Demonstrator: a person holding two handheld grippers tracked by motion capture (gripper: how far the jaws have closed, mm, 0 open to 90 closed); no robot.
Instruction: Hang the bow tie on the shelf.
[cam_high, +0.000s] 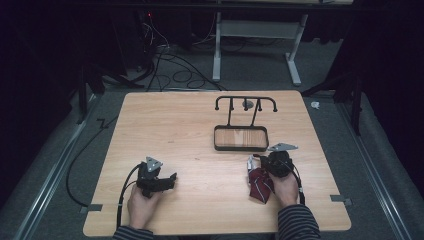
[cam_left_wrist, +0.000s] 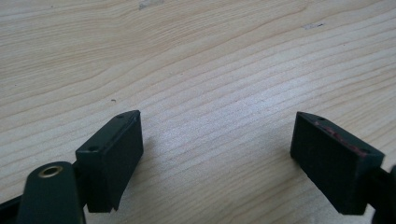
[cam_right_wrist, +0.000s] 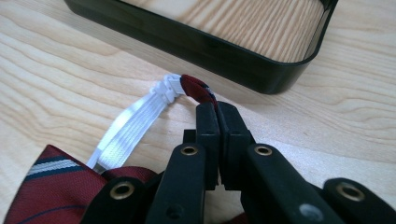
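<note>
I am pinching the tie's red strap end (cam_right_wrist: 198, 88) in the right tool (cam_right_wrist: 217, 109), left tool (cam_left_wrist: 217, 144) spread idle; that thin bite is risking slipping free as I lift.

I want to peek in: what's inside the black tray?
Nothing lies in the black tray; its wooden bottom shows bare. In the right gripper view its near wall hides a strip of the bottom.

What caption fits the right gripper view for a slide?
Right gripper shut on the red end of a striped necktie, its white strap beside a black tray.
</note>
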